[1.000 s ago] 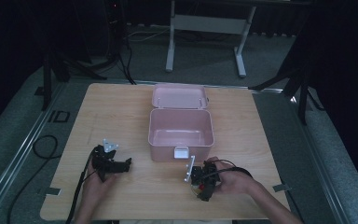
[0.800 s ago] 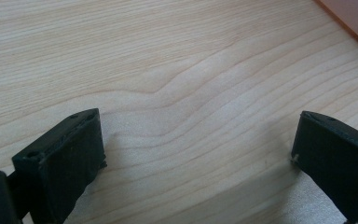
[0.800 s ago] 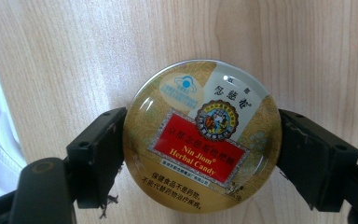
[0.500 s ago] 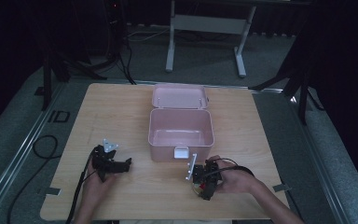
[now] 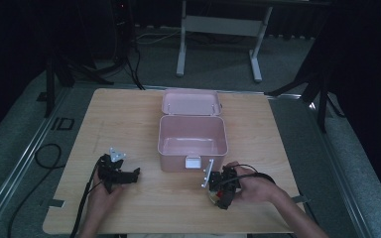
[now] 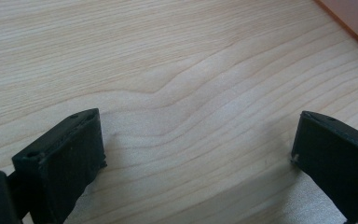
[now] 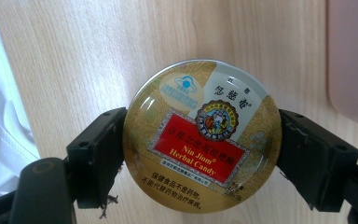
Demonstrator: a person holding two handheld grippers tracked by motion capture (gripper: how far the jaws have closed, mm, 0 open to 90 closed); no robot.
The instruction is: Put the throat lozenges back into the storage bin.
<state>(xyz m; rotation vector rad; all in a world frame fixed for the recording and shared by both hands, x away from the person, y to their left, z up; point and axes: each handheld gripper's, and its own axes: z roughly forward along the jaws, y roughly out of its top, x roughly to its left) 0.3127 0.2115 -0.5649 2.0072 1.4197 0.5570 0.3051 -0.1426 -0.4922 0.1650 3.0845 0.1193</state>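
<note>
A round golden candy tin (image 7: 203, 135) with a red label is clamped by its rim between the jaws of my right gripper (image 7: 203, 156), just above the wood. From the high view, that right gripper (image 5: 217, 194) sits near the table's front edge, slightly right of the latch on the open pink box (image 5: 192, 157). The tin (image 5: 212, 198) peeks out beneath it. My left gripper (image 5: 129, 176) rests on the table left of the box and points right. Its jaws (image 6: 198, 140) stand wide apart over bare wood, with nothing between them.
The pink box's lid (image 5: 191, 103) lies folded back toward the far side, and the box's inside looks bare. A corner of the box (image 6: 354, 18) shows in the left gripper view. White cloth (image 7: 0, 116) edges the right gripper view. Table legs and cables stand beyond the wooden table (image 5: 119, 119).
The right gripper with the tin has drifted slightly to the right. The left gripper has stayed where it was.
</note>
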